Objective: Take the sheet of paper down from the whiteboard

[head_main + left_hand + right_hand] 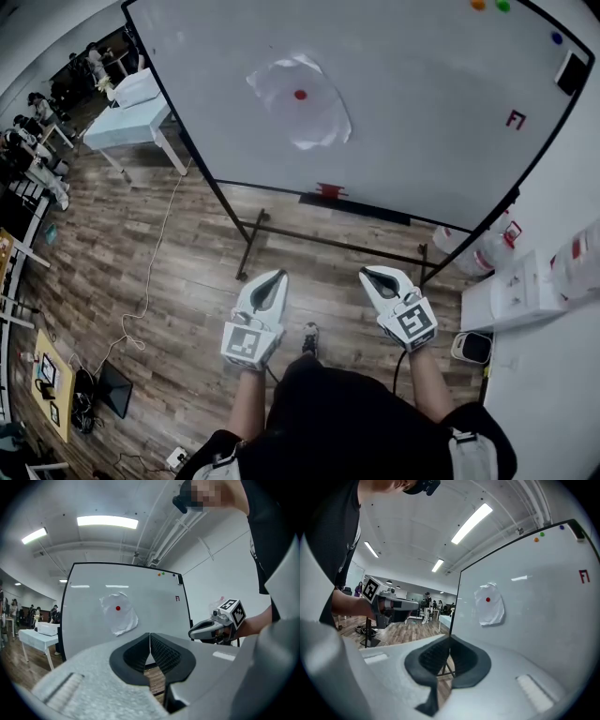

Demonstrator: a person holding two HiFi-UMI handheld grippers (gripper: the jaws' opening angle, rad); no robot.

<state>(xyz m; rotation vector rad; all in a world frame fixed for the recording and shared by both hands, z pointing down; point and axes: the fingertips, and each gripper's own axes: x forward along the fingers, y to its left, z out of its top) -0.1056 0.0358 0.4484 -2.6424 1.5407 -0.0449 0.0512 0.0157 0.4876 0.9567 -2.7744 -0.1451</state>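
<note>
whiteboard: white, black frame | sheet of paper: white | red magnet on it | far right: orange magnet, green magnet, blue magnet | floor: brown wood stripes | left gripper, right gripper: light grey, black inside | marker cubes: black-and-white squares

A white bench stands on the brown wood floor. A thin white cable lies there too.

sheet of paper on whiteboard left of centre, near top edge, magnet on sheet's middle, two more magnets near board's top right corner, left tongs and right tongs side by side over floor before board, well apart from it, worktop beyond board's left edge
</note>
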